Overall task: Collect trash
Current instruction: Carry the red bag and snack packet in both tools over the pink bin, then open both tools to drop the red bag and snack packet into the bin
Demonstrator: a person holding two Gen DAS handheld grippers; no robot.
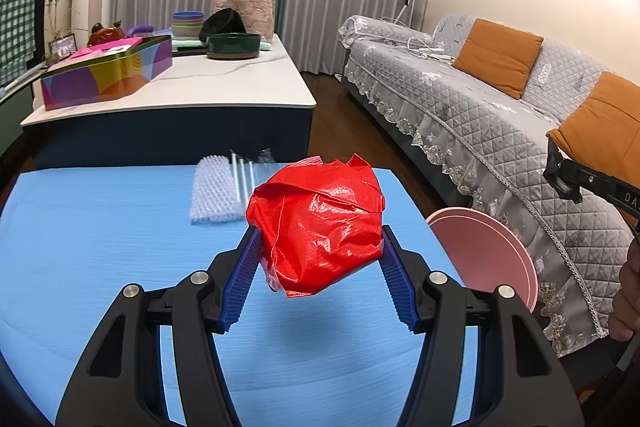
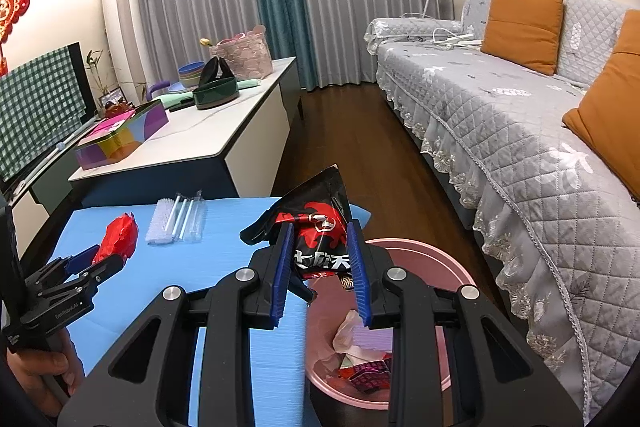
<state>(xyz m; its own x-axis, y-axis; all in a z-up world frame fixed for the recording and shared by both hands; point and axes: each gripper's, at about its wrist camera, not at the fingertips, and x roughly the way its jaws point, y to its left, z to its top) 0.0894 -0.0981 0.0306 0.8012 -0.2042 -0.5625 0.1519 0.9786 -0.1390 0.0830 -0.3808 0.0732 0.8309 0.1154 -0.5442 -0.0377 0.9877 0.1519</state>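
My left gripper (image 1: 318, 247) is shut on a crumpled red plastic wrapper (image 1: 320, 223) and holds it above the blue mat (image 1: 100, 247). The wrapper also shows in the right wrist view (image 2: 118, 233), with the left gripper (image 2: 96, 261) at the mat's left. My right gripper (image 2: 320, 247) is shut on a black and red snack bag (image 2: 316, 227) and holds it over the mat's right edge, beside the pink bin (image 2: 460, 279). The bin holds several pieces of trash (image 2: 360, 355). A clear bubble sheet with white straws (image 1: 224, 189) lies at the mat's far edge.
A white low table (image 1: 224, 83) with a colourful tin box (image 1: 108, 75), bowls and a basket stands behind the mat. A grey quilted sofa (image 2: 500, 115) with orange cushions runs along the right. Dark wood floor lies between. The pink bin rim (image 1: 484, 251) shows right of the mat.
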